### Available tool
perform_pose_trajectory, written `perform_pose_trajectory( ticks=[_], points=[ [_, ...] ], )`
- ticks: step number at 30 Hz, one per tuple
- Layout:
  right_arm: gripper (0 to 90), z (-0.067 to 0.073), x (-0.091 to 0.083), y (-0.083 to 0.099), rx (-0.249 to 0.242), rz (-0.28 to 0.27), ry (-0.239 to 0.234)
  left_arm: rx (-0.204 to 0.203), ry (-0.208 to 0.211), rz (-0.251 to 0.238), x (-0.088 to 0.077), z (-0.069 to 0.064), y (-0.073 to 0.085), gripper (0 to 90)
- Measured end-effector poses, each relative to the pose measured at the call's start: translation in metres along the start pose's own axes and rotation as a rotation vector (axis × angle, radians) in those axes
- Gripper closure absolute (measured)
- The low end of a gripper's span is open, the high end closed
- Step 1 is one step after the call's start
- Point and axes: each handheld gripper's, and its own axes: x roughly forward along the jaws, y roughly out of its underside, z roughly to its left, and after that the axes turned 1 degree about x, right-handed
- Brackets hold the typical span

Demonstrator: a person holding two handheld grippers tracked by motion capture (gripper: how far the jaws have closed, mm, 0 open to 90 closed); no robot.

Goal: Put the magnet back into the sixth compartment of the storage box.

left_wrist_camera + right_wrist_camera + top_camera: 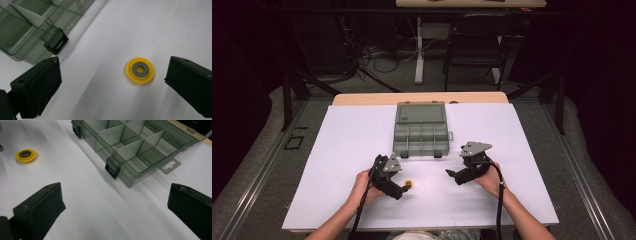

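We see an open smoky-grey compartment box (420, 131) lying on the white sheet (342, 150) that covers the bench (362, 98), its lid folded back flat toward the far edge. Its dividers stand upright and two black latches (112, 168) hang at the near wall. Beyond the bench, a dark chair (474, 42) stands beside a white table leg (418, 50).

Little yellow disc (140, 70) sitting flat on the table (337, 150)

It's round, bright yellow, with a grey ring in the middle and a small hole through it. Lies on the white surface near the front of the open, smoky-clear compartment box (420, 131), not touching it.
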Motion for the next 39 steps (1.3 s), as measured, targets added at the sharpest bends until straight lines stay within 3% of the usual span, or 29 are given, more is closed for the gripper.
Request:
perform_pose_trajectory(
  ticks=[14, 19, 22, 28, 39],
  points=[
    [0.0, 0.0, 0.001, 0.001, -0.013, 0.003, 0.014, 0.015, 0.032, 0.062, 0.012, -0.008, 0.0, 0.9],
    [0.0, 0.001, 0.001, 0.001, -0.018, 0.002, 0.017, -0.004, 0.06, 0.054, 0.012, -0.008, 0.001, 16.1],
    [0.0, 0.0, 0.001, 0.001, -0.019, 0.002, 0.02, -0.012, 0.082, 0.053, 0.013, -0.008, 0.002, 19.1],
    [0.0, 0.001, 0.001, 0.001, -0.024, 0.01, 0.02, -0.023, 0.133, 0.044, 0.011, -0.008, 0.002, 34.7],
    [0.0, 0.002, 0.001, 0.001, -0.028, 0.008, 0.023, -0.025, 0.135, 0.027, 0.009, -0.008, 0.002, 58.2]
  ],
)
